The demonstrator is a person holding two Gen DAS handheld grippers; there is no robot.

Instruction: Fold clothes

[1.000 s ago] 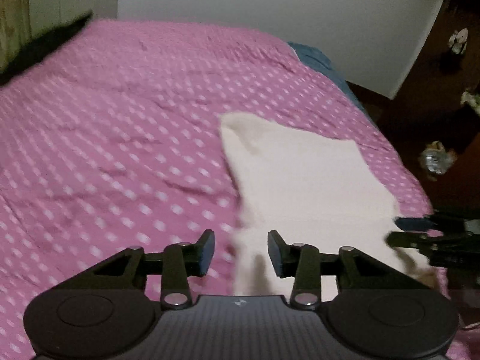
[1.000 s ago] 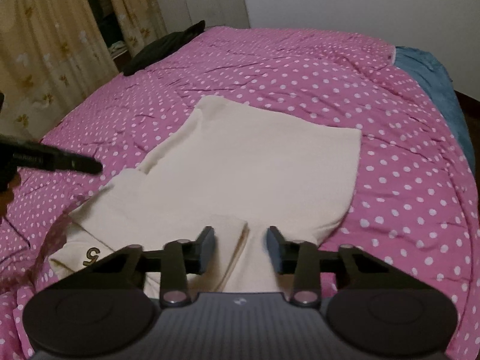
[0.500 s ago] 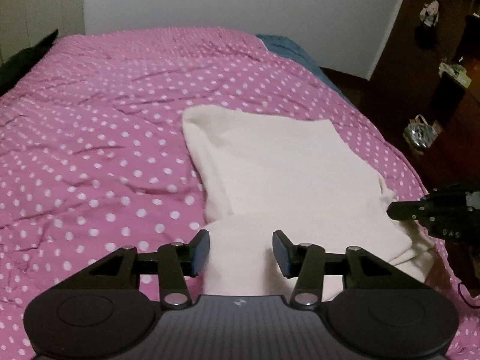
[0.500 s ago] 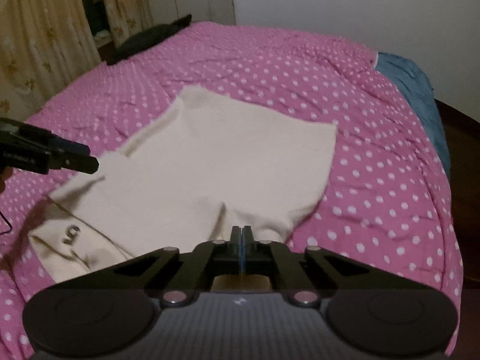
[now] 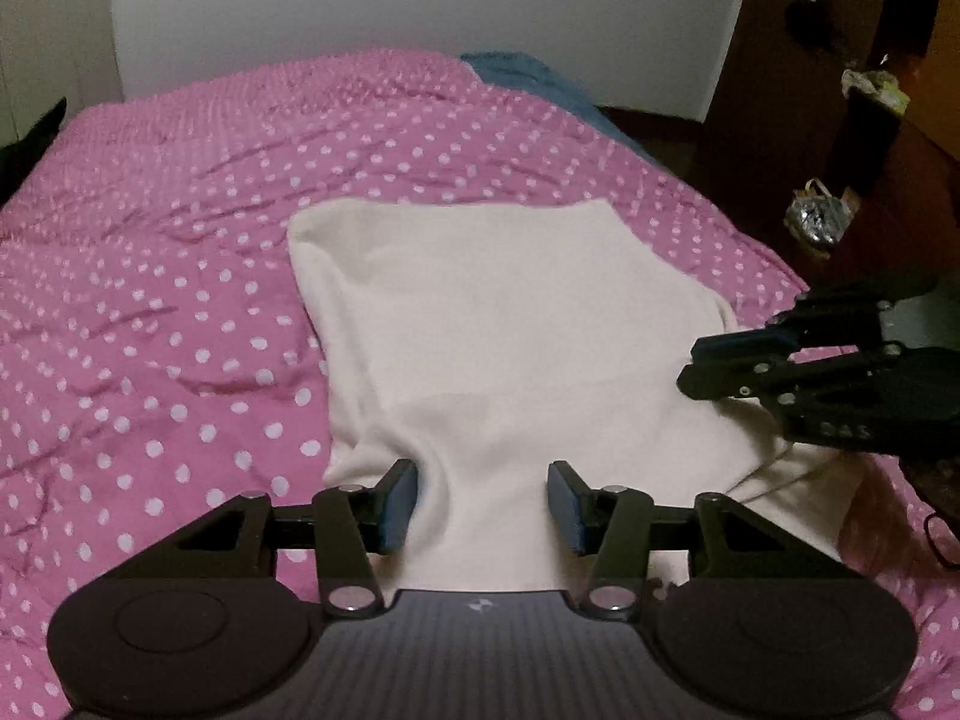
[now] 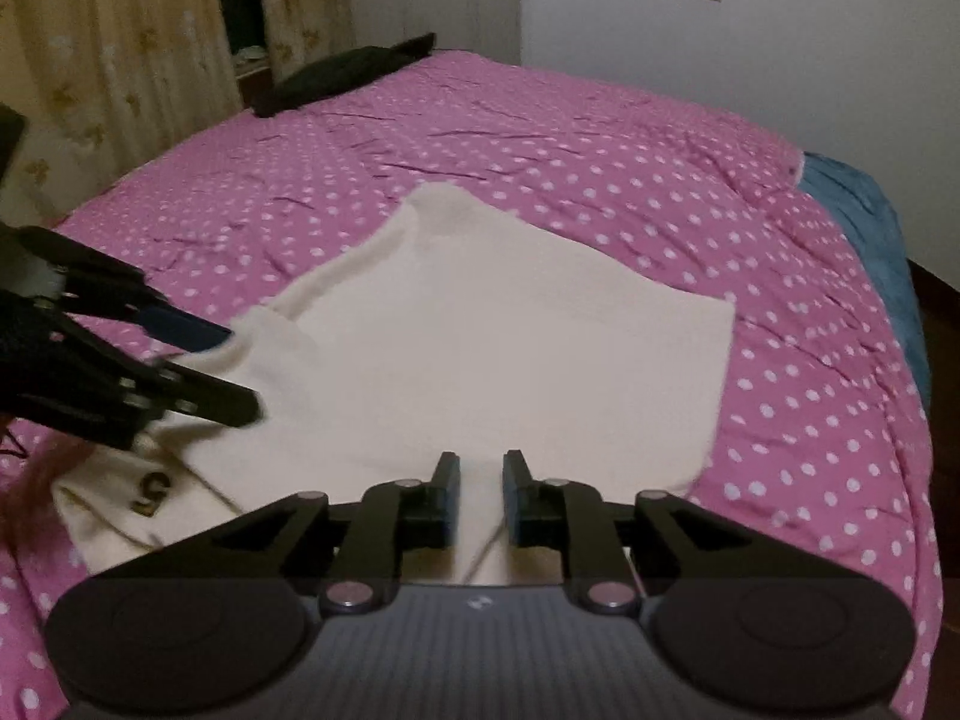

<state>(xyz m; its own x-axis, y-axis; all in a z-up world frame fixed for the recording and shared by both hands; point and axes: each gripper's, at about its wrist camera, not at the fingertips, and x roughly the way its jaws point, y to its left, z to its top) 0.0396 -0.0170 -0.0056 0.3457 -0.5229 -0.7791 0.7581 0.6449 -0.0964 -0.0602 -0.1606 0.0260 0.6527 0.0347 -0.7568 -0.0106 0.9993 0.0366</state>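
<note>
A cream garment (image 5: pixel 498 324) lies partly folded on the pink dotted bedcover (image 5: pixel 168 276). My left gripper (image 5: pixel 480 504) stands open low over its near edge, a raised ridge of cloth between the jaws and neither pad pressing on it. In the right wrist view the garment (image 6: pixel 492 360) shows a dark "5" mark (image 6: pixel 153 489) at its near left corner. My right gripper (image 6: pixel 481 498) is opening, its narrow gap straddling a crease of the cloth. Each gripper shows in the other's view: the right gripper (image 5: pixel 690 369) at the garment's right edge, the left gripper (image 6: pixel 237 372) at its left edge.
A black garment (image 6: pixel 348 72) lies at the bed's far left corner, and a blue blanket (image 6: pixel 870 228) hangs along the right side. Yellow curtains (image 6: pixel 120 60) stand to the left. Dark wooden furniture (image 5: pixel 870 90) and a shiny bag (image 5: pixel 819 216) on the floor are right of the bed.
My right gripper shut fully half a second ago and has since parted a little. My left gripper came in over the garment's near edge and levelled out.
</note>
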